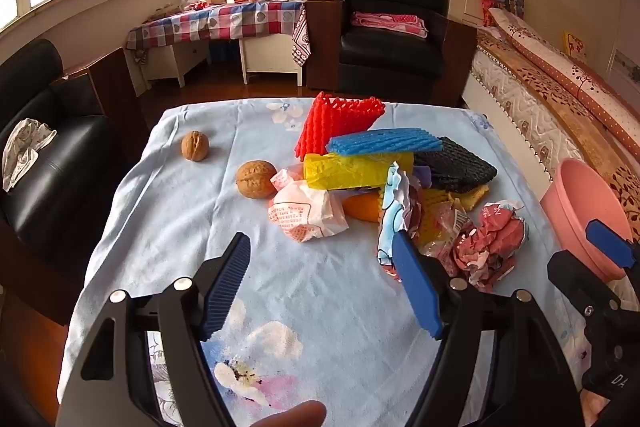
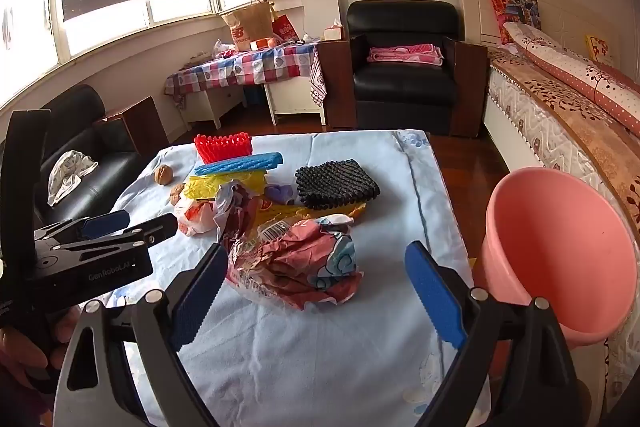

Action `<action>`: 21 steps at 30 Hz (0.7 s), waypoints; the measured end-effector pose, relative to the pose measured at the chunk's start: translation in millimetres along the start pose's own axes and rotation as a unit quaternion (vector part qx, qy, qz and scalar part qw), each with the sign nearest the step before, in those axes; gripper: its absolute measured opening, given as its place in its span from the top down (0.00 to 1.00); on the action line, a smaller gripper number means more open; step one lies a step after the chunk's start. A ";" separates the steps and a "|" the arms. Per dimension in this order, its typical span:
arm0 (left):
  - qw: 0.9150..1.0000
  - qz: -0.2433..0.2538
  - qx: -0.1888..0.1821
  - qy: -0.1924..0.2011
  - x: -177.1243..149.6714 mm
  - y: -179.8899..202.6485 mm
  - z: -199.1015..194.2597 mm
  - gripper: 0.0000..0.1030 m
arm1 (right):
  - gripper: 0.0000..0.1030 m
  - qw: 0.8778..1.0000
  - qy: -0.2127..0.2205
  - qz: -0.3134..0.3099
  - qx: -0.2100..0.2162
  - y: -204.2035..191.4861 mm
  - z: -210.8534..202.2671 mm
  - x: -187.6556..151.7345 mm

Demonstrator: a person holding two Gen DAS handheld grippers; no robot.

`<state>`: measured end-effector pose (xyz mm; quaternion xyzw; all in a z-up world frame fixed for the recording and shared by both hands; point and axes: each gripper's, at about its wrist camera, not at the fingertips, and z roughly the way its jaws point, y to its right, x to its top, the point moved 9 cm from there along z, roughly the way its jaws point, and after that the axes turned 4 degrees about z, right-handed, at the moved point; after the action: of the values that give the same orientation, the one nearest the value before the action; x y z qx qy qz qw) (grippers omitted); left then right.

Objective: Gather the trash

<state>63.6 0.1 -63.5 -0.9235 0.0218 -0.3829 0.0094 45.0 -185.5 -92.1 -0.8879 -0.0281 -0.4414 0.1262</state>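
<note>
A pile of trash lies on the light blue tablecloth (image 1: pixel 168 227): a red foam net (image 1: pixel 336 123), a blue foam net (image 1: pixel 384 143), a yellow bag (image 1: pixel 352 169), a black foam net (image 1: pixel 456 163), a white printed wrapper (image 1: pixel 308 215) and a crumpled red wrapper (image 2: pixel 304 263). Two walnuts (image 1: pixel 256 179) lie to the left of the pile. The pink bin (image 2: pixel 560 251) stands at the table's right edge. My left gripper (image 1: pixel 324 267) is open and empty, in front of the white wrapper. My right gripper (image 2: pixel 316 275) is open, its fingers on either side of the crumpled red wrapper.
A black armchair (image 2: pixel 404 79) stands behind the table, another black sofa (image 1: pixel 44 163) on the left. A bed (image 2: pixel 568 107) runs along the right. A checked-cloth side table (image 1: pixel 224 23) with bags stands by the window.
</note>
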 end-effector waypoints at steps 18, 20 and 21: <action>1.000 -0.006 -0.004 -0.003 -0.7 0.4 0.5 0.29 | 0.14 1.000 0.001 0.003 0.000 1.3 1.8 -0.4; 1.000 -0.005 -0.002 -0.003 -0.9 0.9 0.7 0.29 | 0.14 1.000 0.002 0.004 0.000 1.8 2.0 -0.4; 1.000 -0.005 -0.001 -0.003 -2.0 -1.2 -3.1 0.29 | 0.14 1.000 0.001 0.004 0.000 1.7 2.0 0.7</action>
<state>60.0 1.3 -62.7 -0.9248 0.0177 -0.3800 0.0070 47.3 -186.7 -93.1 -0.8878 -0.0246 -0.4415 0.1274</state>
